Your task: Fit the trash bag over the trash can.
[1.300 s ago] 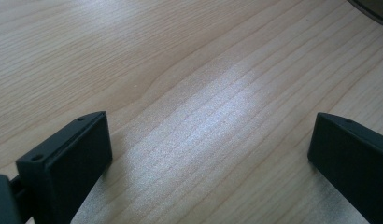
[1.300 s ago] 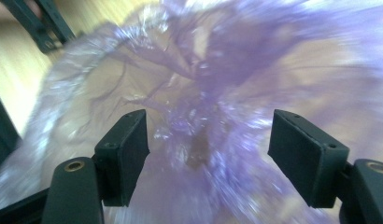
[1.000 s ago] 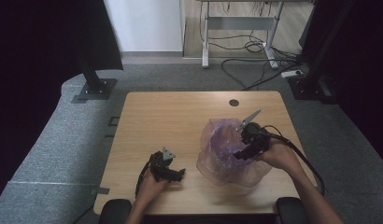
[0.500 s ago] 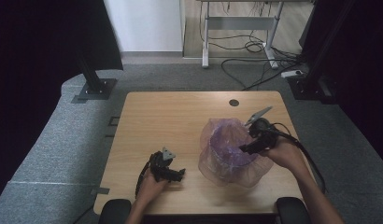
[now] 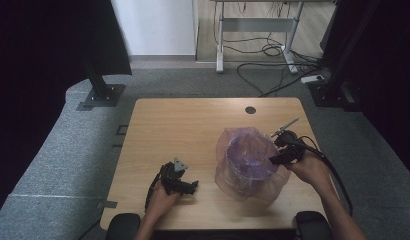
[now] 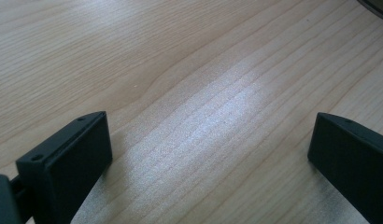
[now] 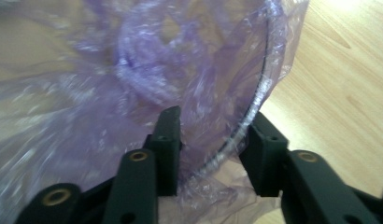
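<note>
1. Right gripper (image 7: 213,154) jaws have just been closing around the rim of the purple bag (image 5: 248,162) at the table's (image 5: 183,130) right half; gap remains, pads not pressing. Thin film could slip out.
2. Pull early: bag collapses.
3. Left gripper (image 6: 213,158) wide, empty, resting on the table well apart: no support.

text: none readable | labels: none | brands: none | numbers: none | signs: none | checked: purple plastic bag (image 5: 248,162), wooden table (image 5: 183,130), left gripper (image 5: 193,188), right gripper (image 5: 271,161) bear no legible marking in the high view or either gripper view
</note>
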A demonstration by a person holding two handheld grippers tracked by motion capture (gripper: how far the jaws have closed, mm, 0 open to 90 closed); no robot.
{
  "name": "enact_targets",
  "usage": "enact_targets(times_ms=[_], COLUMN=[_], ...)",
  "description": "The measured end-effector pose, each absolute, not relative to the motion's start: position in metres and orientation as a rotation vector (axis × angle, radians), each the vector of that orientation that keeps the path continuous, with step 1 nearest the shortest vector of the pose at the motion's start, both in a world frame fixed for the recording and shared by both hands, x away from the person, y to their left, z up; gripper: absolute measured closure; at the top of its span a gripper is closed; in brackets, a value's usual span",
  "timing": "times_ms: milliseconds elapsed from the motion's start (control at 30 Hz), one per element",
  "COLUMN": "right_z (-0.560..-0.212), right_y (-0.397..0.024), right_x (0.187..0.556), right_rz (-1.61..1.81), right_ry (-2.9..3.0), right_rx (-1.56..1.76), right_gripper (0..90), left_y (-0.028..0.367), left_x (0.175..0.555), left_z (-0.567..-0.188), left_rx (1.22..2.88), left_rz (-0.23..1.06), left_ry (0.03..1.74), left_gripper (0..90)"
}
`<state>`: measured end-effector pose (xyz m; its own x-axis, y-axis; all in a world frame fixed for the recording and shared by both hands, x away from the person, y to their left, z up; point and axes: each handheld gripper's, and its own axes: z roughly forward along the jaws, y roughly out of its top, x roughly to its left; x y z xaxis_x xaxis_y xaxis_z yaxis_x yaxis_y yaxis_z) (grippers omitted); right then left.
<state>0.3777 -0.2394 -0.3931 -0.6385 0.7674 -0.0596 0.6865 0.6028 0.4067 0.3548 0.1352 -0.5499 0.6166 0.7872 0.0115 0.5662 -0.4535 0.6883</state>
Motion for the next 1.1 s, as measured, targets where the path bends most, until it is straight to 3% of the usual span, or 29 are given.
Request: enact_targets(times_ms=[200,300,333,367,400,433,533,633,767,933,1000,1100], right_z=[-0.398,-0.407,-0.412,-0.413,-0.412,-0.409,-0.394,-0.379,-0.385,-0.411,-0.415,-0.415], right_y=[-0.249,-0.252,-0.253,-0.254,-0.256,-0.259,-0.265,-0.269,-0.268,-0.266,-0.263,-0.26], right_x=[0.395,0.406,0.41,0.413,0.414,0.416,0.409,0.391,0.373,0.378,0.382,0.392], right_rz=[0.585,0.593,0.583,0.596,0.611,0.628,0.686,0.7,0.611,0.587,0.582,0.568], right_ry=[2.613,2.646,2.65,2.627,2.579,2.541,2.476,2.422,2.425,2.557,2.598,2.638], right_rx=[1.135,1.11,1.103,1.113,1.125,1.144,1.17,1.206,1.269,1.305,1.296,1.246], right_gripper=[77.4,78.1,71.2,54.7,44.3,38.7,28.1,28.4,33.3,64.5,72.4,76.0], left_y=[0.135,0.135,0.135,0.135,0.135,0.135,0.135,0.135,0.135,0.135,0.135,0.135], left_x=[0.355,0.355,0.355,0.355,0.355,0.355,0.355,0.355,0.355,0.355,0.355,0.355], left_z=[-0.55,-0.55,-0.55,-0.55,-0.55,-0.55,-0.55,-0.55,-0.55,-0.55,-0.55,-0.55], left_rx=[2.185,2.186,2.186,2.186,2.188,2.185,2.186,2.184,2.187,2.185,2.185,2.185], left_rz=[0.437,0.437,0.436,0.437,0.436,0.436,0.437,0.438,0.435,0.437,0.437,0.436], left_ry=[1.058,1.059,1.058,1.058,1.057,1.058,1.059,1.059,1.058,1.059,1.059,1.059], left_gripper=[0.0,0.0,0.0,0.0,0.0,0.0,0.0,0.0,0.0,0.0,0.0,0.0])
